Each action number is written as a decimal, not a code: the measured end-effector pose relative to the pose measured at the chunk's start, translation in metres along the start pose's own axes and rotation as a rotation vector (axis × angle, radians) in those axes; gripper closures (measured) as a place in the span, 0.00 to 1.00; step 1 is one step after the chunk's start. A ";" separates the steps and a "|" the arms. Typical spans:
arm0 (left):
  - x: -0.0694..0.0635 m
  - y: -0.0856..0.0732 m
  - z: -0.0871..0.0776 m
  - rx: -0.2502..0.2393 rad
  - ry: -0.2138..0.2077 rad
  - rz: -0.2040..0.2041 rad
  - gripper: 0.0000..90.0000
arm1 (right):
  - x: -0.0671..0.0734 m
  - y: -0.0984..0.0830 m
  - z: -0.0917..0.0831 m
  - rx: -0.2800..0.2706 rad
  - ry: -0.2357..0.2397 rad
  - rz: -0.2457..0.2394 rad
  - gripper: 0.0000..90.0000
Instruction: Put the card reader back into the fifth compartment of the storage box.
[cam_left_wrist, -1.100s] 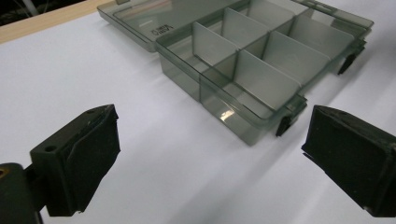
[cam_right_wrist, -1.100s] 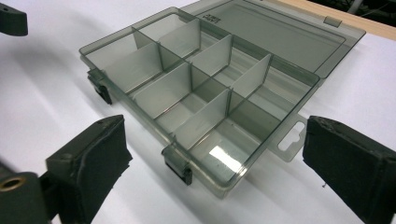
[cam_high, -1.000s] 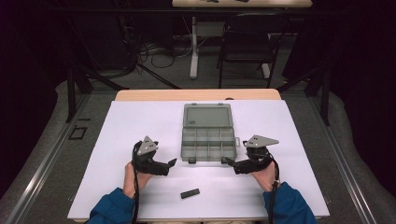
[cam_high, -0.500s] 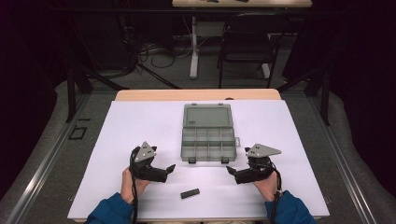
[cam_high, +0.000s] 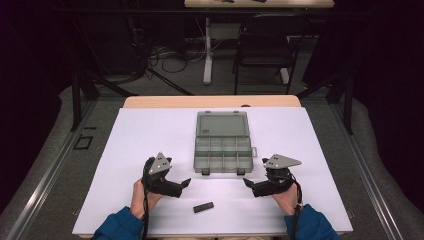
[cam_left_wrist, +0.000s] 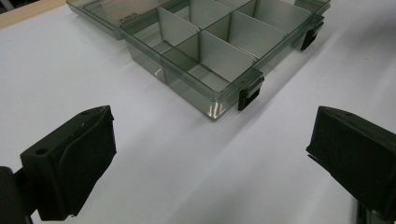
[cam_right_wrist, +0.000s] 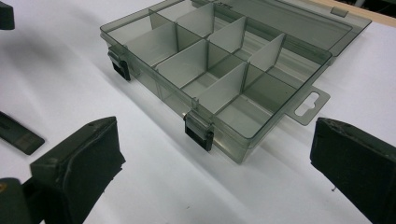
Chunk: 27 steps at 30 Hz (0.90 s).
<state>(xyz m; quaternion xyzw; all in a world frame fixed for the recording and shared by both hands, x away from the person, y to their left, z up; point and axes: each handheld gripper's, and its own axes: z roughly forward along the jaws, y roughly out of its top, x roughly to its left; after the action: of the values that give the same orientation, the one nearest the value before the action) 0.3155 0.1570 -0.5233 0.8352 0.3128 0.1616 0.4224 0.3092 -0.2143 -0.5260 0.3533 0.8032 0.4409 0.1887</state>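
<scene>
A clear grey compartment box (cam_high: 223, 148) lies open on the white tabletop (cam_high: 125, 150), its lid folded flat away from the person and its divided tray nearer, two black latches facing the hands. The left tool (cam_high: 184, 185) rests on the tabletop just off the box's near left corner, jaws wide apart with nothing between them. The right tool (cam_high: 248, 183) sits off the near right corner, jaws likewise spread and empty. Both point inward toward each other. A small black bar (cam_high: 203, 207) lies on the tabletop between the two hands, nearer the person than the box.
</scene>
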 end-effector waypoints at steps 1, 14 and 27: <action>-0.001 0.001 0.000 0.002 -0.007 0.005 0.00 | 0.000 0.000 0.000 0.002 0.002 -0.002 0.01; -0.022 0.012 0.002 0.079 -0.057 0.082 0.00 | 0.000 0.000 0.002 -0.002 0.029 -0.013 0.01; -0.034 0.017 0.006 0.182 -0.085 0.127 0.00 | -0.001 0.001 0.002 0.000 0.038 -0.007 0.01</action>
<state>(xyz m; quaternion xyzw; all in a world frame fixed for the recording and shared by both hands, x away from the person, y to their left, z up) 0.2995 0.1230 -0.5129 0.8944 0.2543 0.1235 0.3465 0.3114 -0.2132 -0.5267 0.3419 0.8079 0.4469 0.1748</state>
